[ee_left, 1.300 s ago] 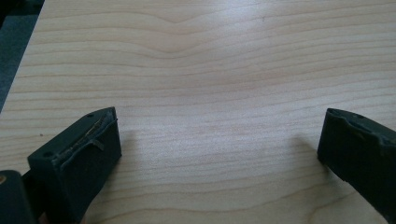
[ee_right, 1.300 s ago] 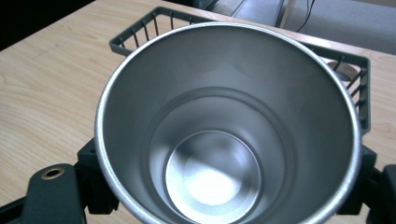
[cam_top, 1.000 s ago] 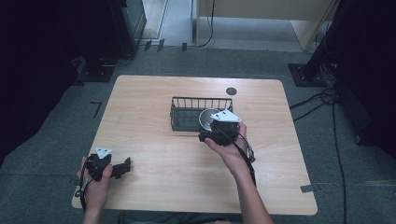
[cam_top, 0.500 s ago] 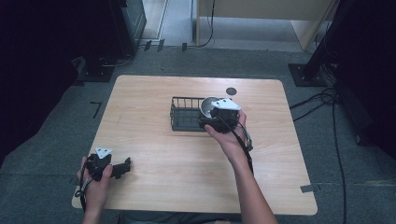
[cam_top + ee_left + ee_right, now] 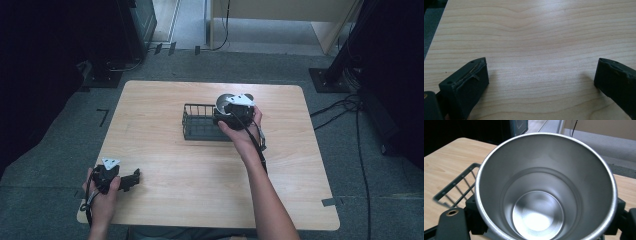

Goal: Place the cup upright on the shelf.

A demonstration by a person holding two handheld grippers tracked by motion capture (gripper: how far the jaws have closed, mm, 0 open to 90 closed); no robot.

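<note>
The right hand-held gripper (image 5: 226,107) had its jaws closed tight on a shiny metal cup (image 5: 223,101). In the right gripper view, the cup (image 5: 546,187) was seen from above its open mouth. It was bare inside, and the black jaws pressed on its two sides. In the high view, the cup was held over the right end of a black wire basket (image 5: 197,122). I could not tell if the cup touched the basket. The basket sat near the middle of the wooden table (image 5: 200,185), toward the far side.

The left hand-held gripper (image 5: 134,178) rested near the front left corner of the table. Its jaws were wide open with nothing between them, just bare wood (image 5: 541,50) in the left gripper view.
</note>
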